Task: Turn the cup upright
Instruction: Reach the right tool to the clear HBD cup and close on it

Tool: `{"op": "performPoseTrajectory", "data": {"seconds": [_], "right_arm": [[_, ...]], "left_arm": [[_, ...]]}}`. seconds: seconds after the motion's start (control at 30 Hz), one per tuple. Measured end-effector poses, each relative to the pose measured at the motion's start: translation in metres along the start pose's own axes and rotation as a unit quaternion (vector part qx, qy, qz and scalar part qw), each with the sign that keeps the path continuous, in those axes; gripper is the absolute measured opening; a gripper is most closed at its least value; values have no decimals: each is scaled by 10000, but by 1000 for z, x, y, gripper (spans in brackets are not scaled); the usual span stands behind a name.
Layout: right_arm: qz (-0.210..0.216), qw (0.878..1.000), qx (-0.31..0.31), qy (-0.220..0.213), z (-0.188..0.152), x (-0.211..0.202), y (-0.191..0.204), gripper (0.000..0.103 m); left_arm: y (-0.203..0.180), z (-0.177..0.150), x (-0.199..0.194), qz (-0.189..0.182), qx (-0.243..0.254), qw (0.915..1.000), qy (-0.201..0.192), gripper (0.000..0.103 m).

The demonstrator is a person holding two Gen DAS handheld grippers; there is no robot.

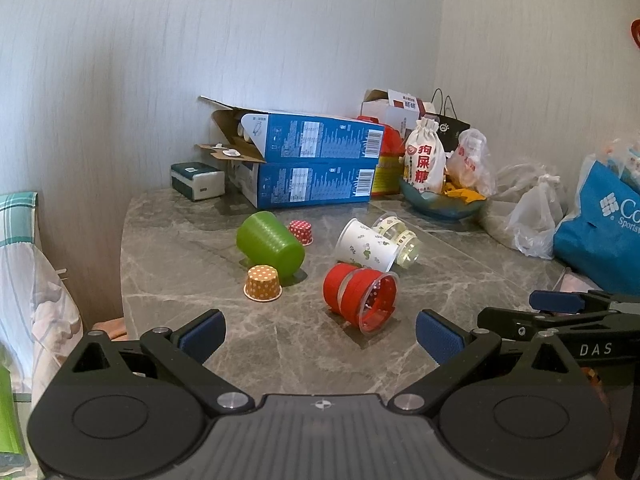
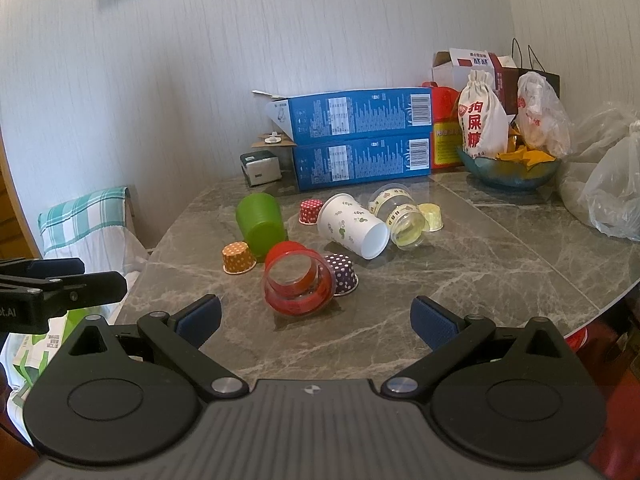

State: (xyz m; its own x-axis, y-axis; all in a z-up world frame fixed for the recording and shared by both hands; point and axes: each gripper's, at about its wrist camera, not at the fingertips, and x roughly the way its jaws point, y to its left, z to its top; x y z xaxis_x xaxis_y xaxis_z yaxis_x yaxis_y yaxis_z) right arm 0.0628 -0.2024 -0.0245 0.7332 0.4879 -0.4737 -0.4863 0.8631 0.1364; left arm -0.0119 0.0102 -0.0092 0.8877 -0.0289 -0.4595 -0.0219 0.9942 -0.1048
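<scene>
A clear cup with a red sleeve (image 1: 360, 295) (image 2: 298, 282) lies on its side on the grey marble table (image 1: 240, 340), mouth toward me. A white patterned paper cup (image 1: 365, 246) (image 2: 352, 226) and a clear cup with a yellowish label (image 1: 400, 237) (image 2: 400, 216) lie on their sides behind it. A green cup (image 1: 270, 245) (image 2: 261, 222) is tipped over on the left. My left gripper (image 1: 319, 334) is open and empty, just short of the red cup. My right gripper (image 2: 317, 322) is open and empty, also short of it.
Small dotted paper cups stand mouth down: orange (image 1: 262, 283) (image 2: 239, 258), red (image 1: 301, 232) (image 2: 310, 211), purple (image 2: 342, 274), yellow (image 2: 431, 217). Two blue boxes (image 1: 316, 170) (image 2: 360, 138), a blue bowl (image 1: 440, 202) (image 2: 508, 176) and plastic bags (image 1: 536, 216) (image 2: 608, 196) line the back and right.
</scene>
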Motion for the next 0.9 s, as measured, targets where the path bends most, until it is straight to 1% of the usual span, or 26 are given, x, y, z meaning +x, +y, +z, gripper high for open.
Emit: {"op": "performPoseTrajectory", "data": {"seconds": [0.2,0.27,0.33,0.4,0.43,0.5,0.53,0.57,0.63,0.7,0.77,0.83,0.9], "right_arm": [[-29,10000,-18,33,1,4,0,102],[-39,10000,-50,14,0,7,-1,102],[28,9999,-95,-95,-1,9,-3,102],[107,9993,-108,-336,-1,12,-7,102],[70,9989,-126,-438,1,15,-10,102],[-62,9981,-216,-576,6,24,-15,102],[-58,9979,-265,-595,10,29,-19,102],[-73,9979,-332,-547,16,36,-24,102],[-106,9988,-413,-228,31,51,-33,102],[-45,9989,-425,189,52,75,-47,102],[0,9974,-538,470,72,104,-64,102],[-4,9963,-416,751,86,134,-86,102],[-13,9938,-209,1095,100,168,-107,101]], "left_arm": [[0,-1,3,-10,-1,10000,-10,102],[1,-2,1,29,-17,9998,-216,102],[-1,-1,-2,75,59,9991,-420,102],[0,1,-1,191,70,9980,-597,102],[1,2,0,211,59,9977,-641,103],[7,4,6,33,-38,9977,-669,103],[10,5,12,-156,-98,9981,-582,103],[12,5,16,-303,-136,9983,-478,103],[12,4,25,-531,-88,9981,-298,103],[13,1,30,-544,-119,9981,-256,103],[19,-2,34,-606,-303,9974,-264,103],[25,-3,38,-702,-460,9961,-279,103],[29,-5,40,-695,-522,9958,-304,103]]}}
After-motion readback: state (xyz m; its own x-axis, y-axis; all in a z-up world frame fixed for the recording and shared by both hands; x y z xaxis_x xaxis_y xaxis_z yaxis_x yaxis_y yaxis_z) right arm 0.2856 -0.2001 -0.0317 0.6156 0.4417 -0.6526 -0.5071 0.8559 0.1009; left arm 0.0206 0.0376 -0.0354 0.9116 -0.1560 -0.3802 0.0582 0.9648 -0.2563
